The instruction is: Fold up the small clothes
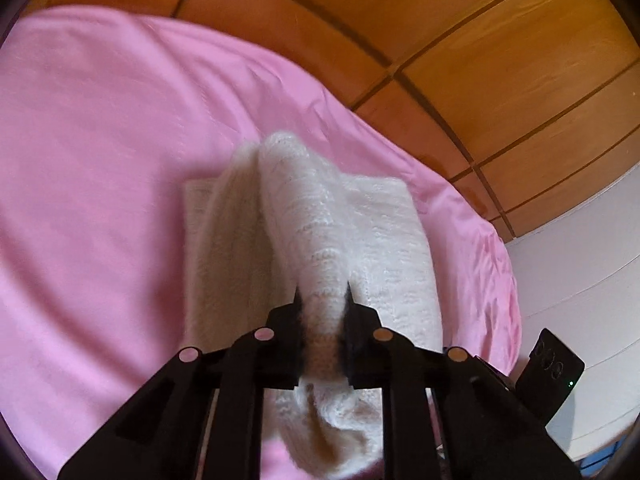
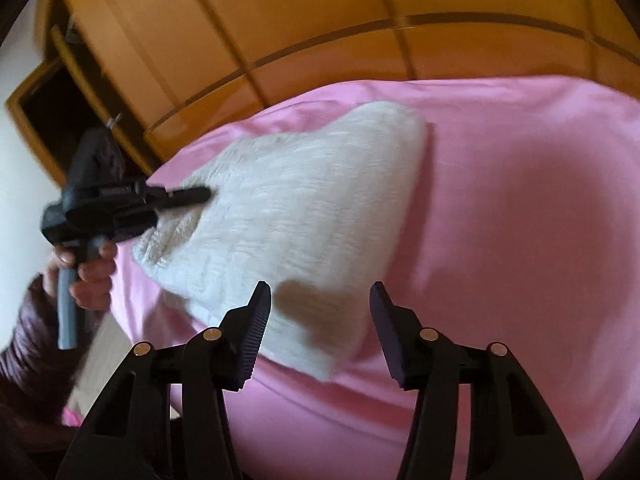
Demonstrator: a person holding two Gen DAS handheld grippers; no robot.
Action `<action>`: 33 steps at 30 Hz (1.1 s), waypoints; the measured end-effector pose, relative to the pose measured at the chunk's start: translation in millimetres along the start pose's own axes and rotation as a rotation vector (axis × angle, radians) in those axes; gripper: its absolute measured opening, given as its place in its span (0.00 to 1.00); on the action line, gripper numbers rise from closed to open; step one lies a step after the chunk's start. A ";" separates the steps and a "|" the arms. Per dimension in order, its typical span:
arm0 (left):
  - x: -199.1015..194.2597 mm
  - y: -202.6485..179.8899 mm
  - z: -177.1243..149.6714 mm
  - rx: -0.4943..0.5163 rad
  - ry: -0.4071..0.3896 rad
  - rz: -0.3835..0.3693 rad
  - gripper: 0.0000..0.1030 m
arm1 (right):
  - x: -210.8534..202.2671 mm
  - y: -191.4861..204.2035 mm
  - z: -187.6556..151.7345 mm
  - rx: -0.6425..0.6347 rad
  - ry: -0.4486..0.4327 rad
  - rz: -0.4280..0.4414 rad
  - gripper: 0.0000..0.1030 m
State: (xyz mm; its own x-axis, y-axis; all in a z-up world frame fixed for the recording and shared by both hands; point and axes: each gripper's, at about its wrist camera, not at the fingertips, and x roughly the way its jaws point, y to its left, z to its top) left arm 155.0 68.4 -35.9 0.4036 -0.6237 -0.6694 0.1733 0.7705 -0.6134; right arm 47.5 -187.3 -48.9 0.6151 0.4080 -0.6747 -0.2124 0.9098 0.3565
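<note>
A small cream knitted garment (image 1: 320, 216) lies partly folded on a pink bedsheet (image 1: 100, 140). In the left wrist view my left gripper (image 1: 323, 300) is shut on a raised ridge of the knit, which bunches up between its two black fingers. The right wrist view shows the same garment (image 2: 288, 208) spread across the sheet (image 2: 520, 220), with the left gripper (image 2: 200, 196) pinching its left edge, held by a hand (image 2: 88, 268). My right gripper (image 2: 320, 300) hovers open over the garment's near corner, with nothing pressed between its pads.
A wooden wardrobe (image 1: 480, 60) with panelled doors stands behind the bed; one door hangs open (image 2: 52, 112) at the left. A white wall (image 1: 580, 280) is on the right. A dark padded sleeve (image 2: 28, 352) covers the person's arm.
</note>
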 end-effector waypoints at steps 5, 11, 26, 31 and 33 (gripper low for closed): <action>12.3 32.8 -20.8 -0.015 0.032 0.207 0.17 | 38.1 36.0 -14.7 -0.098 0.082 -0.040 0.50; 5.7 2.0 -22.9 0.089 -0.058 0.368 0.35 | 43.7 46.0 -8.8 -0.158 0.086 -0.093 0.54; 4.3 -55.4 -21.5 0.283 -0.201 0.490 0.42 | 0.6 -1.2 89.9 -0.059 -0.073 -0.146 0.54; 10.5 -47.5 -28.4 0.289 -0.180 0.506 0.42 | 42.0 -0.4 123.8 -0.055 -0.065 -0.171 0.54; 13.6 -45.1 -30.6 0.296 -0.180 0.517 0.43 | 61.2 3.3 128.2 -0.072 -0.040 -0.187 0.54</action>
State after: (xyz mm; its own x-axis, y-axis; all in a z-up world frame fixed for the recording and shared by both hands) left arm 125.1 21.1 -30.1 0.6422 -0.1483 -0.7521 0.1465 0.9868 -0.0695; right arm 181.8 -169.1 -6.1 0.6781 0.2290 -0.6984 -0.1441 0.9732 0.1793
